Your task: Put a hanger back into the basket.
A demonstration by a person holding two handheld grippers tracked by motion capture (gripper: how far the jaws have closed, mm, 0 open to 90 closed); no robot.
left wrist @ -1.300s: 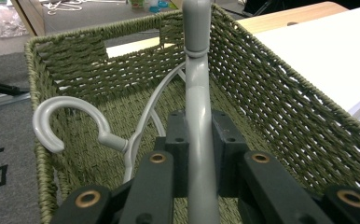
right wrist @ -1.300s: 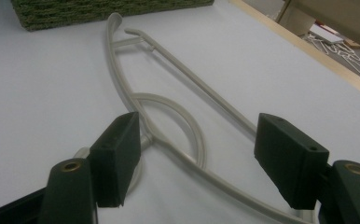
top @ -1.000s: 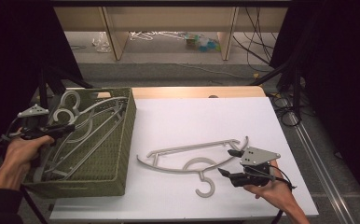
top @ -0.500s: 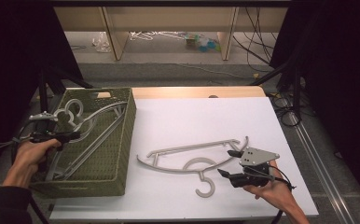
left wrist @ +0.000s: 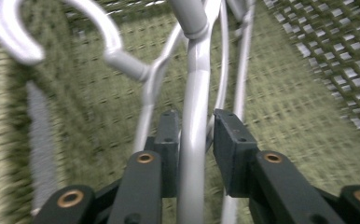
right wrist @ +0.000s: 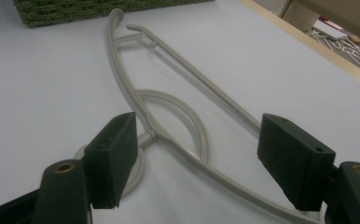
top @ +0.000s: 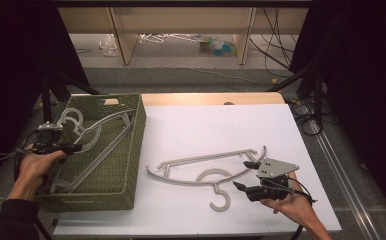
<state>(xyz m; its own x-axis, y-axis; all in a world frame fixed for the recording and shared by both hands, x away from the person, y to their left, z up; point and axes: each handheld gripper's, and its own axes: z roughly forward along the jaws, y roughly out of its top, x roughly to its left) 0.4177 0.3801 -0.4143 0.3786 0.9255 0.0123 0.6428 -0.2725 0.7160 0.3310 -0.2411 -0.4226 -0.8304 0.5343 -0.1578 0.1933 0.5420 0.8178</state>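
I have just been opening my left gripper (left wrist: 192,135), letting the hanger (left wrist: 193,93) settle in the green basket (top: 131,150). Next, my wide-open right gripper (right wrist: 201,158) must close on the table's hanger (right wrist: 178,116).

Left gripper (left wrist: 194,149) over hangers in a green basket

A pale grey hanger bar (left wrist: 192,154) runs up between the two black jaws, which have just been opening; the left pad lies against it, the right stands off with a small gap. A hook (left wrist: 52,28) curls at upper left, more hanger rods (left wrist: 243,60) lie beyond, and the woven green basket (left wrist: 308,79) shows blurred behind them.
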